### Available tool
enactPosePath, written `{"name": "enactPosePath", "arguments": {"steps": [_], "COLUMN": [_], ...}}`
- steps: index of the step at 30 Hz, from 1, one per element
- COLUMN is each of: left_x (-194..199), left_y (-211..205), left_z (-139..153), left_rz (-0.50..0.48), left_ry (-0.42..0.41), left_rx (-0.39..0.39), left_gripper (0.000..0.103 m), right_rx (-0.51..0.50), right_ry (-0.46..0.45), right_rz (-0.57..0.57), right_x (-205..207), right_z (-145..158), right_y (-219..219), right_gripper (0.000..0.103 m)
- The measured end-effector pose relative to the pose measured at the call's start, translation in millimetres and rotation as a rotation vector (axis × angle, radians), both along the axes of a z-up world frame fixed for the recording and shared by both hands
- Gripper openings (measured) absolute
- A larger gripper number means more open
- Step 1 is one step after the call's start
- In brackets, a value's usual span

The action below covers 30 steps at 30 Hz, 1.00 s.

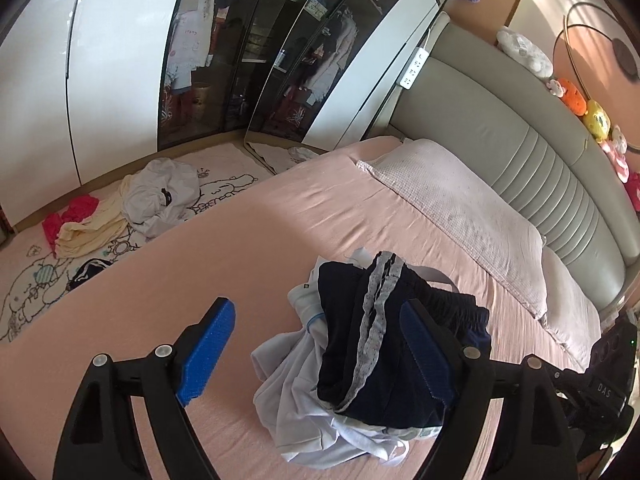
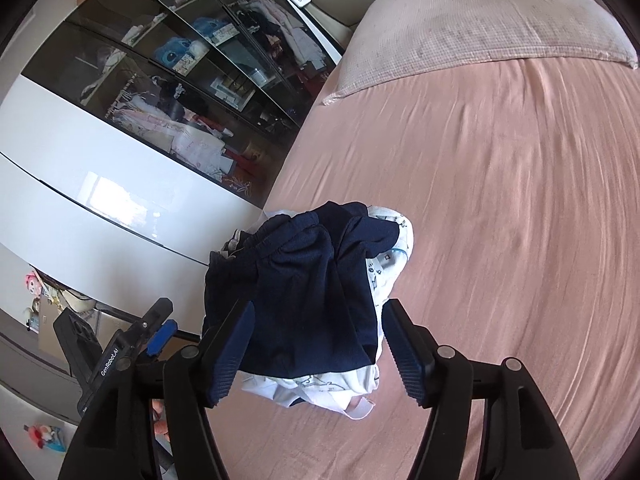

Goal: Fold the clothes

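Note:
A small heap of clothes lies on the pink bed sheet (image 1: 224,248): navy shorts (image 1: 360,352) with a grey side stripe rest on a crumpled white printed garment (image 1: 296,400). My left gripper (image 1: 316,308) is open, its blue pads wide apart; the heap sits low between them, nearer the right pad. In the right wrist view the navy shorts (image 2: 304,288) cover the white garment (image 2: 392,256). My right gripper (image 2: 320,306) is open, with the shorts lying between its pads. The left gripper (image 2: 160,328) shows at that view's lower left.
A pale pillow (image 1: 460,216) lies against the grey padded headboard (image 1: 520,152), which has plush toys (image 1: 592,116) along its top. Loose clothes (image 1: 160,196) lie on a printed floor mat (image 1: 32,280) beside the bed. A white and dark-glass wardrobe (image 2: 100,184) stands behind.

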<state>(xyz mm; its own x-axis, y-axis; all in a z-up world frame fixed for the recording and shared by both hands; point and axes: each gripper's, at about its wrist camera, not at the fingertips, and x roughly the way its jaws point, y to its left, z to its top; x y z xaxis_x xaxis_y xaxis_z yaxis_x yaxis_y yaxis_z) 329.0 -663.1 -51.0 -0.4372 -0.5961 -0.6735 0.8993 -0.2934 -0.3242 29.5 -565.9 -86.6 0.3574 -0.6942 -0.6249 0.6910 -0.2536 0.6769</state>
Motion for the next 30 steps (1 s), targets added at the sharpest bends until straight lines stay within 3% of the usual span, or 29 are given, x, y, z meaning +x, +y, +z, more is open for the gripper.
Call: {"name": "enactPosePath", "arguments": {"steps": [5,7,14,19,26,30], "left_x": [-10,-15,-27,-24,-11,-9], "left_y": [29,40,69,92,115,129], "left_z": [2,3,9,16,13,14], "left_rz": [-0.034,-0.058,-0.16,-0.186,-0.161,-0.151], "left_ry": [-0.066,-0.076,-0.047,-0.06,-0.049,-0.08], "left_rx": [-0.016,-0.024,-0.008,-0.019,0.01,0.007], "left_gripper": [0.085,0.085,0.085,0.085,0.085,0.085], "right_rx": [0.017,0.026,0.042,0.017,0.013,0.042], "right_ry": [0.02,0.029,0.075,0.119,0.324,0.427], "right_rz": [-0.008,-0.012,0.001,-0.023,-0.093,-0.015], "right_x": [8,11,28,38,58,76], "right_z": [10,15,31,44,51,49], "right_y": [24,32,58,73,95,105], "right_gripper": [0.075,0.085,0.091,0.103,0.103,0.103]}}
